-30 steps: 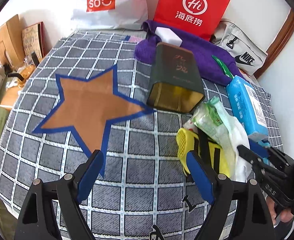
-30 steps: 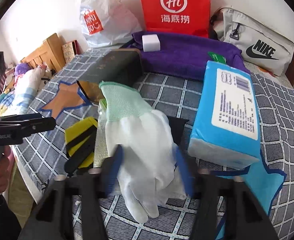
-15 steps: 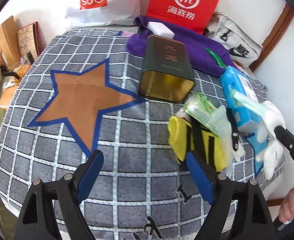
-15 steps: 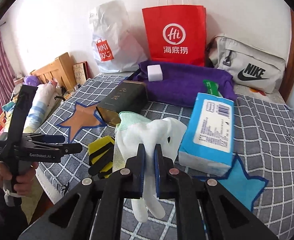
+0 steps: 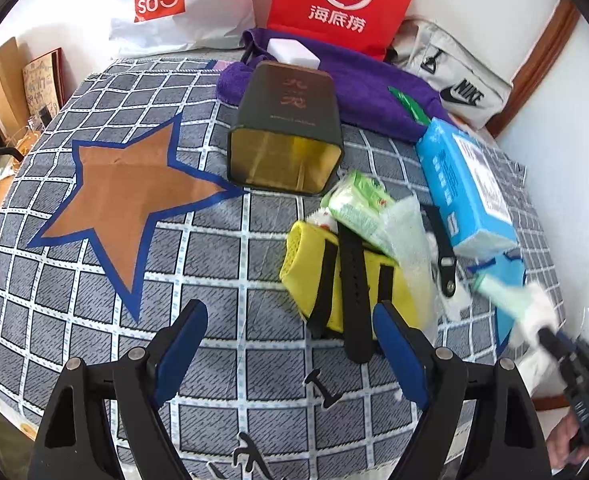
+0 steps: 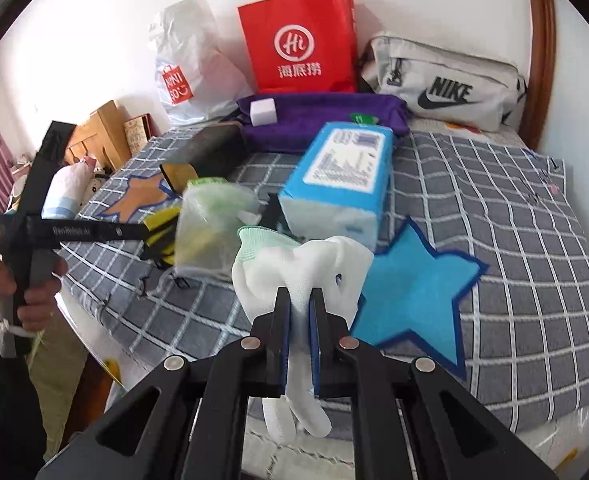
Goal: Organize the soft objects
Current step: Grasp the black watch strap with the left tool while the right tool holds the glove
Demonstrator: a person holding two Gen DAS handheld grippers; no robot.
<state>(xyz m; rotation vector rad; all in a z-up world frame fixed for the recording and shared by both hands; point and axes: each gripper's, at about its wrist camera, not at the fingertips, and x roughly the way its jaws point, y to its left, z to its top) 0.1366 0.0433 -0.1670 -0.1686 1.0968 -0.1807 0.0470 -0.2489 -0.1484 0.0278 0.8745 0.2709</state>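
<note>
From the left wrist camera, the left gripper [image 5: 290, 340] hangs with its jaws spread wide and nothing between them, above the checked bedspread [image 5: 214, 272]. Just beyond its right finger lies a yellow pad [image 5: 318, 264] crossed by a black strap [image 5: 354, 292], with a green packet [image 5: 358, 204] on top. Behind these an open dark tin [image 5: 290, 132] lies on its side, next to the orange star patch [image 5: 130, 196], which is bare cloth. At the far right edge the white glove [image 5: 534, 304] shows only as a blur in the right gripper [image 5: 550, 336], off the bed's edge.

The right wrist camera shows that grip clearly: the right gripper [image 6: 299, 320] is clamped tight on the white glove [image 6: 302, 264], whose fingers dangle below the pads, lifted clear of the bed. Beyond it stands the blue tissue pack [image 6: 342, 176], and to the right the blue star patch [image 6: 418, 292] lies uncovered, with open bedspread around it. A hand [image 6: 18, 280] holds the left gripper at the left, beyond the bed's edge.
</note>
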